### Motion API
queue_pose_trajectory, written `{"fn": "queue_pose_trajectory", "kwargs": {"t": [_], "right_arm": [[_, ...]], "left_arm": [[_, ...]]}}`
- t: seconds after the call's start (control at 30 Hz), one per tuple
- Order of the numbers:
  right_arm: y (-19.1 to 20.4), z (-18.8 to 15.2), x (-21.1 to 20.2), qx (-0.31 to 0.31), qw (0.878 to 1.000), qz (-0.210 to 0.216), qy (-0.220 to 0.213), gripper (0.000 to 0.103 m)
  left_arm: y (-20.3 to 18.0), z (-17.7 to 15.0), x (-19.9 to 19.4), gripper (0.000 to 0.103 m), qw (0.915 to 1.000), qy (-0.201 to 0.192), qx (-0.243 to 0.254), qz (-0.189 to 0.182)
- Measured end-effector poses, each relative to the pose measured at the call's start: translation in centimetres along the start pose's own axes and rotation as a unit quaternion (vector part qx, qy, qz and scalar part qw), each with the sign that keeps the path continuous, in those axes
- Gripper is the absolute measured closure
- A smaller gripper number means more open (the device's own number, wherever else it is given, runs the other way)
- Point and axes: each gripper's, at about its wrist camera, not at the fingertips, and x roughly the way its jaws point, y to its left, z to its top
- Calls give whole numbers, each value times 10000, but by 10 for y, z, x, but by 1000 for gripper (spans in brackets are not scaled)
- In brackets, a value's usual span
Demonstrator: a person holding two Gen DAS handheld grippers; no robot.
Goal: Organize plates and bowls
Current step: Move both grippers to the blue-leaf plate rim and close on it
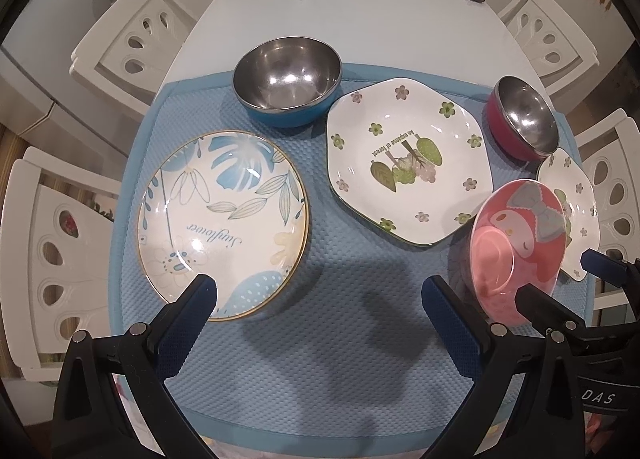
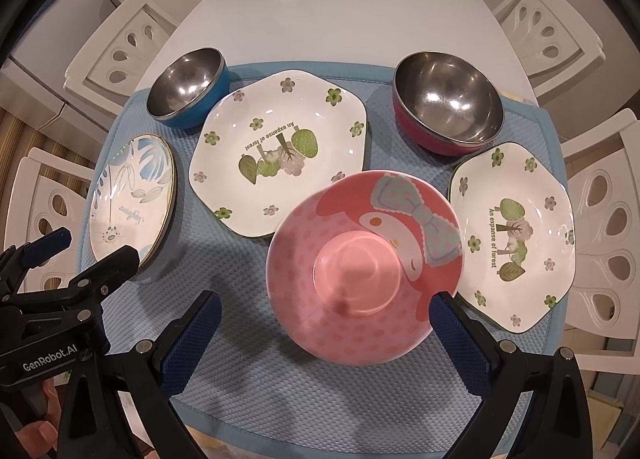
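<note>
Wide apart sit our left gripper's (image 1: 320, 291) blue-padded jaws, gripping nothing, hovering over bare blue mat (image 1: 340, 243) — the Sunflower plate (image 1: 224, 223) just past the left fingertip, the pink bowl (image 1: 516, 247) tipped beside the right gripper (image 1: 560, 279). Over to the right wrist: both jaws spread, nothing clamped, with that bowl (image 2: 366, 265) between them showing its underside, apparently mid-flip; whether a pad touches it, we cannot tell. Floral plates (image 2: 280, 155) flank it — likely stacking candidates.

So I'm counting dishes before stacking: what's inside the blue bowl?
Nothing shows inside the blue bowl: only its bare, shiny steel lining, right down to the bottom. The mat beneath it is covered.
</note>
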Motion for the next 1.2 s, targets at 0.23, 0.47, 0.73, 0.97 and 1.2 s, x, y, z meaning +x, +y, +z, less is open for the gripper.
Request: {"fn": "queue_pose_trajectory", "kwargs": {"t": [0.23, 0.47, 0.73, 0.97, 1.2], "right_arm": [[0, 0, 2, -15, 10000, -21, 24, 0], [5, -1, 2, -32, 10000, -61, 42, 0], [20, -5, -5, -19, 10000, -16, -18, 0], [54, -4, -7, -151, 9998, 53, -88, 0], [106, 3, -1, -507, 9986, 121, -100, 0]], "left_arm": [[2, 0, 2, 1, 10000, 23, -12, -10], [8, -5, 5, 1, 10000, 73, -48, -12], [25, -15, 2, 1, 9999, 81, -71, -20], [64, -21, 2, 1, 9996, 121, -256, 7], [108, -24, 9, 1, 9987, 180, -469, 16]]}}
